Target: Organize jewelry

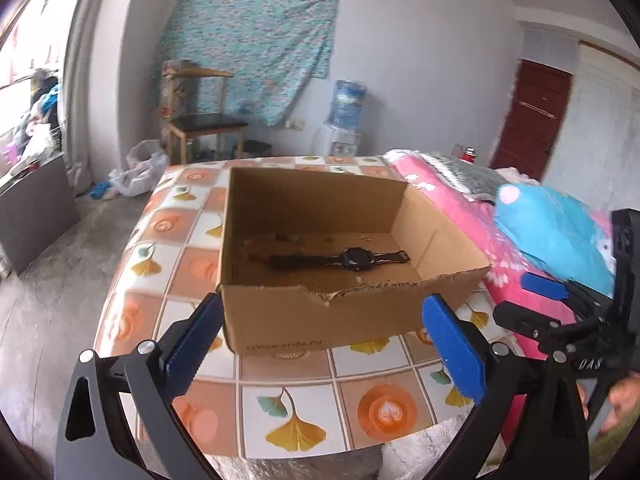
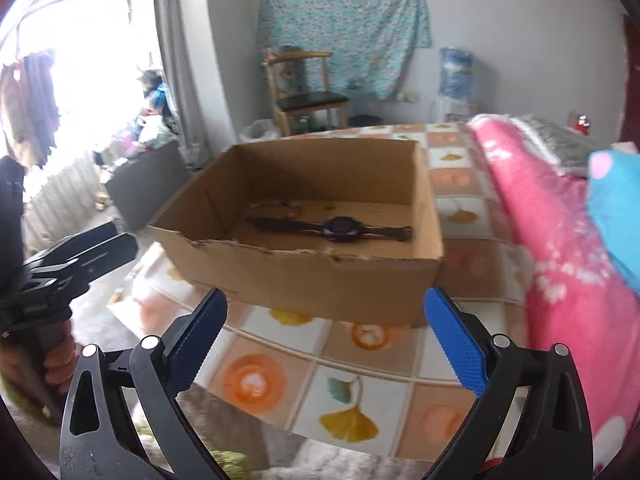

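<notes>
An open cardboard box (image 1: 280, 320) (image 2: 304, 276) stands on a table with an orange and white tiled cloth (image 1: 296, 412) (image 2: 280, 384). Inside lies a black wristwatch (image 1: 352, 258) (image 2: 342, 227), flat on the bottom, with a brownish strap-like piece (image 1: 272, 242) (image 2: 276, 207) behind it. My left gripper (image 1: 324, 344) hangs open in front of the box's near wall, nothing between its blue pads. My right gripper (image 2: 326, 342) is likewise open and empty before the box. The right gripper (image 1: 556, 300) also shows at the left wrist view's right edge, and the left gripper (image 2: 76, 256) at the right wrist view's left edge.
A pink blanket (image 1: 460, 216) (image 2: 560, 240) with a blue plush thing (image 1: 560, 236) (image 2: 616, 208) lies right of the box. Behind the table stand a wooden chair (image 1: 204, 124) (image 2: 308, 96) and a water dispenser (image 1: 344, 120) (image 2: 454, 80). Clutter lines the window side.
</notes>
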Action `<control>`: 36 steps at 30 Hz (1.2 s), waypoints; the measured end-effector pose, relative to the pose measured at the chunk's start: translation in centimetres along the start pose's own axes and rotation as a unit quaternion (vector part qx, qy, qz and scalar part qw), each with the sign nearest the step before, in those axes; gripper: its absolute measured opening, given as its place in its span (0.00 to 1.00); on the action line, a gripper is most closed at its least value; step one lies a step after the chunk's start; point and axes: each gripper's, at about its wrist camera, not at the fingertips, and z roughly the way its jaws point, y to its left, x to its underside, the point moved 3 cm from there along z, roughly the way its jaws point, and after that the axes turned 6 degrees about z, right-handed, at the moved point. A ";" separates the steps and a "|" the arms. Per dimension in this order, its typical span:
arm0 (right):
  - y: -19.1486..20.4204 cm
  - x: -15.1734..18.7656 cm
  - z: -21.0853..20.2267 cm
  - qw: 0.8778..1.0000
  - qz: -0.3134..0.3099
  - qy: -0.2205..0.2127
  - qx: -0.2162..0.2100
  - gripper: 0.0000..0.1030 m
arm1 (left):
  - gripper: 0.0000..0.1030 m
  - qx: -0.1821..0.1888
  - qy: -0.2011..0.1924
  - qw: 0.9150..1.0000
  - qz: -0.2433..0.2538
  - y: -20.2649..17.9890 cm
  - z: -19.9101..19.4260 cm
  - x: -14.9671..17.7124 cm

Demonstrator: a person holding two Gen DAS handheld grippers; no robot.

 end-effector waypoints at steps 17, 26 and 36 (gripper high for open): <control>-3.2 1.0 0.9 0.997 0.078 0.003 0.021 0.92 | 0.95 -0.109 0.029 0.991 0.074 -2.7 1.8 0.2; -3.3 1.6 2.1 0.994 0.095 0.043 0.016 0.92 | 0.95 -0.120 0.074 0.989 0.054 -2.8 3.3 1.0; -2.6 1.4 3.2 0.994 0.082 0.066 0.022 0.92 | 0.95 -0.129 0.131 0.983 0.007 -1.7 5.0 2.1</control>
